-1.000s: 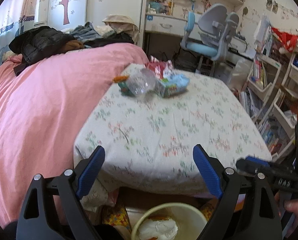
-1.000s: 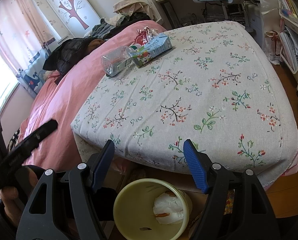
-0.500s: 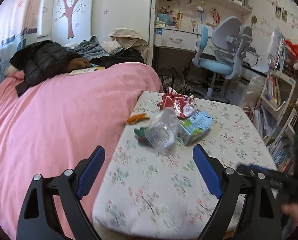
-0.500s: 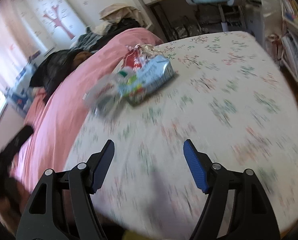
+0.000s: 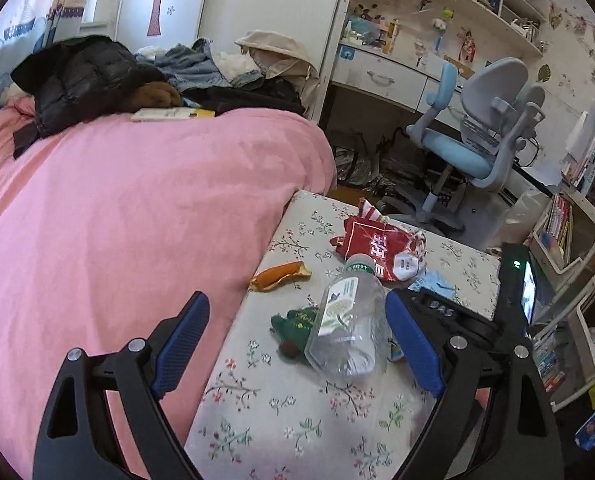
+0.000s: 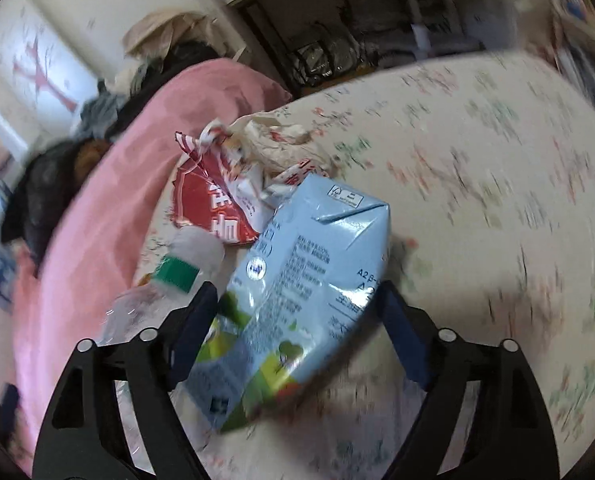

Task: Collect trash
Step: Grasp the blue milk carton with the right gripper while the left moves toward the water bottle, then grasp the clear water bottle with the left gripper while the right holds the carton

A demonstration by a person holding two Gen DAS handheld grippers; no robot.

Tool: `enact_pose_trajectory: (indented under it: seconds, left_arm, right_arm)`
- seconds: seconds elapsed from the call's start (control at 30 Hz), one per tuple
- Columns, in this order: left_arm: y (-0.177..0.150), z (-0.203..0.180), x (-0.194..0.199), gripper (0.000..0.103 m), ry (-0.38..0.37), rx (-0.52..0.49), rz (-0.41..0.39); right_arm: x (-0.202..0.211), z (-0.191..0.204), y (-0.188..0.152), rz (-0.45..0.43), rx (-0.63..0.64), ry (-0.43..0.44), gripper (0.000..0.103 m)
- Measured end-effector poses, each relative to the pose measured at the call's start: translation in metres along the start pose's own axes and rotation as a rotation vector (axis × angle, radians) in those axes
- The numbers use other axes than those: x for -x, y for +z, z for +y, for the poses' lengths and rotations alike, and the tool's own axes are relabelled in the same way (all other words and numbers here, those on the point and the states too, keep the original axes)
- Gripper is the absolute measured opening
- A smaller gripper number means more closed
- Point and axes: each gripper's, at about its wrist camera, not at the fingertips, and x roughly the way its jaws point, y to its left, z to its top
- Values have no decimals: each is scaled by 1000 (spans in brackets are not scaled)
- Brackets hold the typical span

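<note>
The blue carton (image 6: pixel 297 280) reads "A2 β"; the black gripper body (image 5: pixel 445 312) seemingly "DAS".

A light-blue carton (image 6: pixel 297 280) lies between the spread jaws of the right gripper (image 6: pixel 297 312) — a red wrapper (image 6: pixel 209 200) and clear bottle (image 6: pixel 165 284) beside it on the floral table (image 6: pixel 477 168).

trash lay on the cushioned table (image 5: pixel 281 412), right of the bed (image 5: pixel 137 220) | bottle (image 5: pixel 347 320) nearest, small wrapper (image 5: pixel 297 326) touching its left | snack bag (image 5: pixel 381 246) farther back, sausage wrapper (image 5: pixel 281 276) to its left | carton (image 6: pixel 297 280) right of bottle, near side of snack bag | desk chair (image 5: pixel 473 136) far beyond the table
</note>
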Motion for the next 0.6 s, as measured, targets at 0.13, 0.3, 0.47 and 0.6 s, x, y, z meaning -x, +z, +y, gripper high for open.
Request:
enact_pose_trajectory:
  seconds: [0.13, 0.3, 0.47, 0.6]
  left_arm:
    - [3, 1, -19, 85, -22, 29, 49]
    - [0, -21, -46, 86, -20, -59, 113]
    - [-15, -53, -64, 85, -41, -208, 184]
    - [-28, -76, -56, 81, -120, -334, 213]
  right_arm:
    - [-14, 12, 5, 27, 196, -25, 80]
    - [-3, -2, -4, 95, 368, 32, 61]
    - [32, -50, -20, 155, 399, 51, 52]
    - [70, -87, -42, 187, 399, 40, 52]
